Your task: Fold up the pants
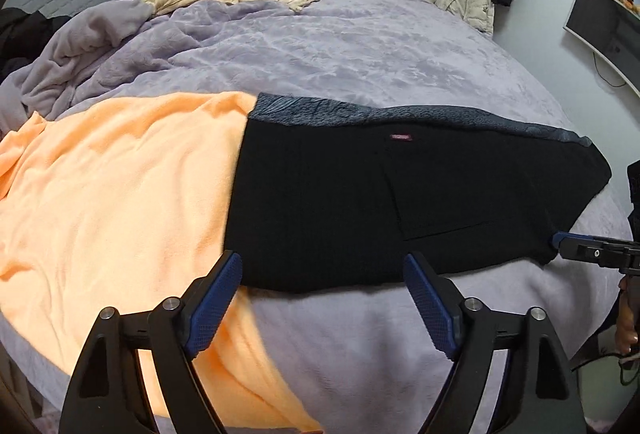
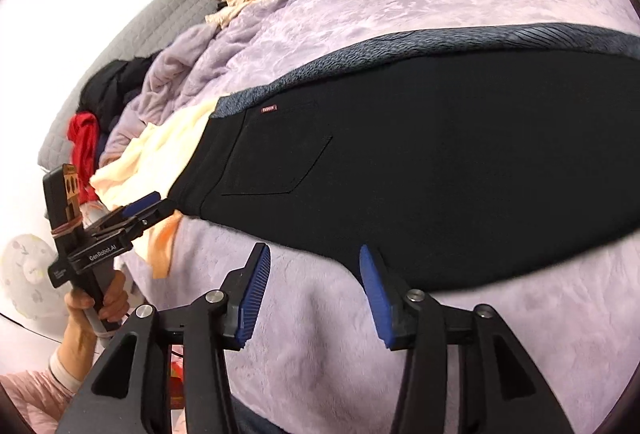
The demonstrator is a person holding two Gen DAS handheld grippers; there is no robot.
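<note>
Here, the black pants [image 1: 340, 202] are laid flat on the bed [image 1: 360, 46]; the left gripper [image 1: 323, 276] and right gripper [image 2: 314, 268] are both held released, nothing grasped.

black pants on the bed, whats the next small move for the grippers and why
Probably close both on the near hem. The black fleece-lined pants lie flat on the lilac plush blanket, while the left gripper and right gripper sit open at that edge, holding nothing.

black pants [image 1: 360, 202] flat on bed [image 1: 360, 46]; left tongs [image 1: 322, 276] spread, orange blanket [image 1: 120, 194] beside
</note>
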